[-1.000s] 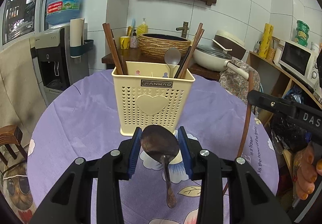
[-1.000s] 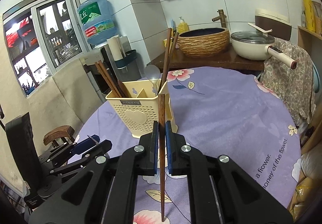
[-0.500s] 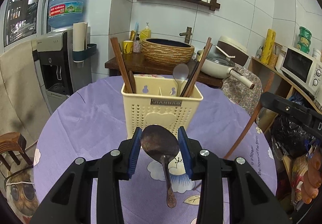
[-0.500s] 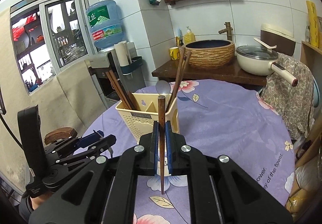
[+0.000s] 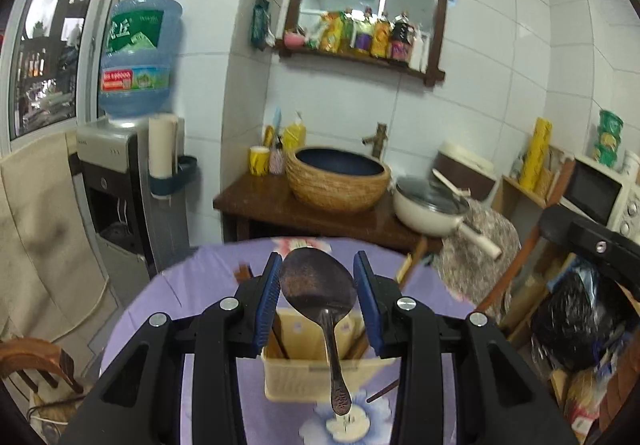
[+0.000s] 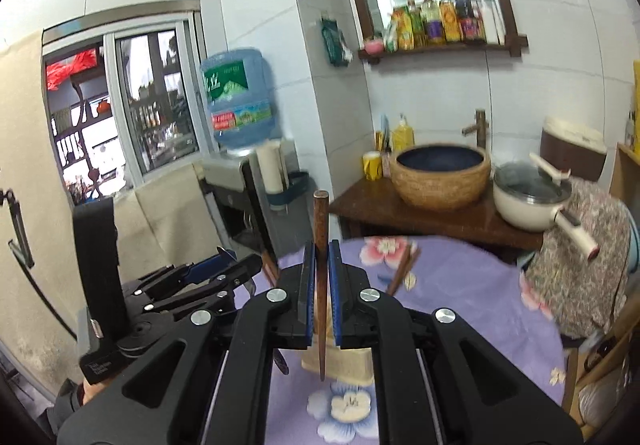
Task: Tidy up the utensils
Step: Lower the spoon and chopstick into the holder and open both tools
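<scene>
Two grippers are in the air above a round desk (image 5: 208, 285) covered in a purple flowered cloth. The left gripper (image 5: 316, 301) is clamped on the bowl of a dark metal spoon (image 5: 318, 287), whose handle hangs down over a cream utensil holder (image 5: 296, 377) standing on the desk below. The right gripper (image 6: 319, 297) is closed tight on a brown chopstick (image 6: 320, 229), held upright between the blue pads, its lower tip hanging in front of the same holder (image 6: 348, 365). Brown chopsticks stand in the holder; their count is hard to judge through the blur and the gripper bodies, which hide most of the compartments. In the right wrist view the left gripper (image 6: 236, 265) shows at the left, near the right one.

Beyond the desk stands a dark wooden counter (image 5: 256, 201) carrying a woven basin (image 5: 338, 177), a yellow cup (image 5: 259, 161) and a white lidded pot (image 5: 432, 211). A water dispenser (image 5: 120, 181) with a blue bottle stands at the left, a microwave (image 5: 600, 191) at the right, and bottles line a wall shelf (image 5: 360, 57) under a mirror.
</scene>
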Demonstrator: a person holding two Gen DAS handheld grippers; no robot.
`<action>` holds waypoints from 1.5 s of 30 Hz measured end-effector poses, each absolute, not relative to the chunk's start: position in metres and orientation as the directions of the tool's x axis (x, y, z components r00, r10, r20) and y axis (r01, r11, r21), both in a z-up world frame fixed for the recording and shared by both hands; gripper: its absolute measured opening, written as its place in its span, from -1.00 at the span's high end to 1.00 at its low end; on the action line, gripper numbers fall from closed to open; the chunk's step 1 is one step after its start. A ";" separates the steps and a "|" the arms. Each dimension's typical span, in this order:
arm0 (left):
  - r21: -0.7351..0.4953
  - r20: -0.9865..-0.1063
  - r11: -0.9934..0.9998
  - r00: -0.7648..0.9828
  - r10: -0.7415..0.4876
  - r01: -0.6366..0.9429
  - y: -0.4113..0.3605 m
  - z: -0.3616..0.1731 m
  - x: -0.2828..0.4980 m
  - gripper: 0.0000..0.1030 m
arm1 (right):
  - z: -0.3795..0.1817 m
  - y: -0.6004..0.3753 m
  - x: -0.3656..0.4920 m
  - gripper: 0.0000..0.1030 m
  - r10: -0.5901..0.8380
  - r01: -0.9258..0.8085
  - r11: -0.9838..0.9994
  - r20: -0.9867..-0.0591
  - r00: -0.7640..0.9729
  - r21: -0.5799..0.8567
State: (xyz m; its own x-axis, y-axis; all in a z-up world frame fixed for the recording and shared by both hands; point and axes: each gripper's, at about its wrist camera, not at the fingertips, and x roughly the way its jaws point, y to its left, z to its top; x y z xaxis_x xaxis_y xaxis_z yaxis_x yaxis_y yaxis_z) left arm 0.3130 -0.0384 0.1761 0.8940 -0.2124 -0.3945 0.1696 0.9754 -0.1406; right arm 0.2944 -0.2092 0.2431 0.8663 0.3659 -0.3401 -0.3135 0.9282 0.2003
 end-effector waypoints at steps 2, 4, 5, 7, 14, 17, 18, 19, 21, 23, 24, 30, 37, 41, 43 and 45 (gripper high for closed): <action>-0.133 -0.373 0.983 0.912 -0.170 0.129 -0.039 0.185 0.327 0.30 | 0.258 -0.207 0.304 0.86 0.358 -0.306 0.930 -0.317 0.878 0.204; -0.105 -0.355 0.990 0.927 -0.123 0.092 -0.043 0.187 0.339 0.30 | 0.266 -0.202 0.314 0.86 0.329 -0.286 0.941 -0.300 0.895 0.179; -0.098 -0.350 0.992 0.931 -0.108 0.079 -0.043 0.186 0.344 0.30 | 0.267 -0.199 0.319 0.86 0.313 -0.274 0.947 -0.293 0.903 0.167; -0.088 -0.346 0.995 0.935 -0.080 0.052 -0.045 0.178 0.356 0.30 | 0.263 -0.196 0.329 0.86 0.294 -0.258 0.954 -0.293 0.910 0.156; -0.087 -0.386 0.996 0.920 -0.060 0.028 -0.045 0.128 0.373 0.30 | 0.199 -0.190 0.358 0.86 0.238 -0.201 0.970 -0.365 0.900 0.137; -0.089 -0.403 0.995 0.913 -0.068 0.035 -0.047 0.107 0.373 0.30 | 0.172 -0.188 0.363 0.86 0.240 -0.199 0.970 -0.397 0.886 0.141; -0.086 -0.415 0.995 0.907 -0.073 0.041 -0.048 0.100 0.373 0.30 | 0.164 -0.188 0.365 0.86 0.241 -0.199 0.970 -0.408 0.880 0.143; -0.084 -0.425 0.995 0.902 -0.080 0.048 -0.049 0.094 0.374 0.30 | 0.156 -0.187 0.365 0.86 0.242 -0.199 0.969 -0.418 0.875 0.146; -0.083 -0.442 0.995 0.893 -0.089 0.058 -0.050 0.084 0.375 0.30 | 0.146 -0.185 0.366 0.86 0.242 -0.198 0.969 -0.430 0.870 0.146; -0.087 -0.452 0.994 0.887 -0.097 0.065 -0.051 0.077 0.374 0.30 | 0.137 -0.186 0.367 0.86 0.236 -0.192 0.971 -0.437 0.868 0.142; -0.083 -0.458 0.994 0.883 -0.100 0.070 -0.052 0.074 0.375 0.30 | 0.134 -0.186 0.368 0.86 0.235 -0.191 0.971 -0.443 0.865 0.141; -0.061 -0.490 0.994 0.865 -0.109 0.091 -0.056 0.057 0.376 0.30 | 0.120 -0.190 0.372 0.86 0.231 -0.180 0.972 -0.463 0.855 0.152; -0.055 -0.508 0.993 0.854 -0.117 0.103 -0.058 0.044 0.375 0.29 | 0.107 -0.193 0.377 0.86 0.206 -0.156 0.978 -0.481 0.852 0.141; -0.051 -0.513 0.993 0.850 -0.121 0.110 -0.057 0.040 0.373 0.29 | 0.099 -0.197 0.381 0.86 0.209 -0.147 0.976 -0.494 0.844 0.162; -0.050 -0.510 0.992 0.851 -0.127 0.118 -0.057 0.041 0.371 0.22 | 0.098 -0.199 0.380 0.85 0.222 -0.157 0.973 -0.486 0.845 0.172; -0.066 -0.504 0.988 0.850 -0.155 0.141 -0.056 0.043 0.366 0.07 | 0.100 -0.199 0.377 0.85 0.229 -0.167 0.971 -0.478 0.848 0.169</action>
State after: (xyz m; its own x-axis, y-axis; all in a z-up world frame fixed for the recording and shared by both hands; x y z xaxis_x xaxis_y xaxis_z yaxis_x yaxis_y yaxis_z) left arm 0.3664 -0.0557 0.0434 0.8496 -0.1547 -0.5042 0.1408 0.9879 -0.0658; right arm 0.3773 -0.1993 0.0998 0.8482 0.2291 -0.4776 -0.1675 0.9714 0.1686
